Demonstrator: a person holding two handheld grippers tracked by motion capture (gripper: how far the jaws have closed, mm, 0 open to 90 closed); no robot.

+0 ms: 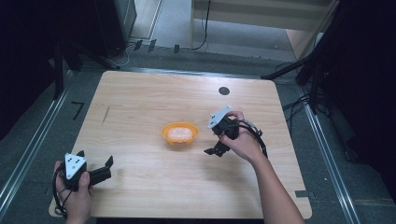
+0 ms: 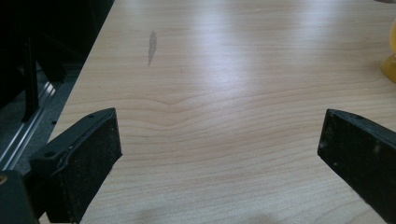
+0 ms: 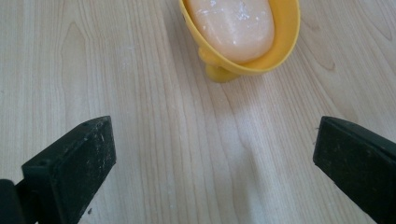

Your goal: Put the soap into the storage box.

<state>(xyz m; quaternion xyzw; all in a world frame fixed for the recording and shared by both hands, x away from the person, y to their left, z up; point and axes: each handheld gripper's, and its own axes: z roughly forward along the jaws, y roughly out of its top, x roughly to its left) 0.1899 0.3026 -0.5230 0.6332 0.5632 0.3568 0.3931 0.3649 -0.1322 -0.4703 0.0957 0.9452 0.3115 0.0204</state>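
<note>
A yellow soap dish (image 1: pixel 179 133) stands in the middle of the wooden table (image 1: pixel 140 102), with a pale peach bar of soap (image 1: pixel 179 134) lying in it. In the right gripper view the dish (image 3: pixel 285 37) and soap (image 3: pixel 233 25) sit ahead of the jaws, apart from them. My right gripper (image 1: pixel 215 150) hovers just right of the dish, open, nothing between its jaws. My left gripper (image 1: pixel 95 163) rests near the table's front left corner, open and empty, far from the dish. The dish's edge (image 2: pixel 390 65) shows at the right of the left gripper view.
A small dark round mark (image 1: pixel 224 91) lies on the table near the back edge. A grey smudge (image 2: pixel 152 45) marks the wood at the left. Metal rails (image 1: pixel 28 149) and dark stands flank the table.
</note>
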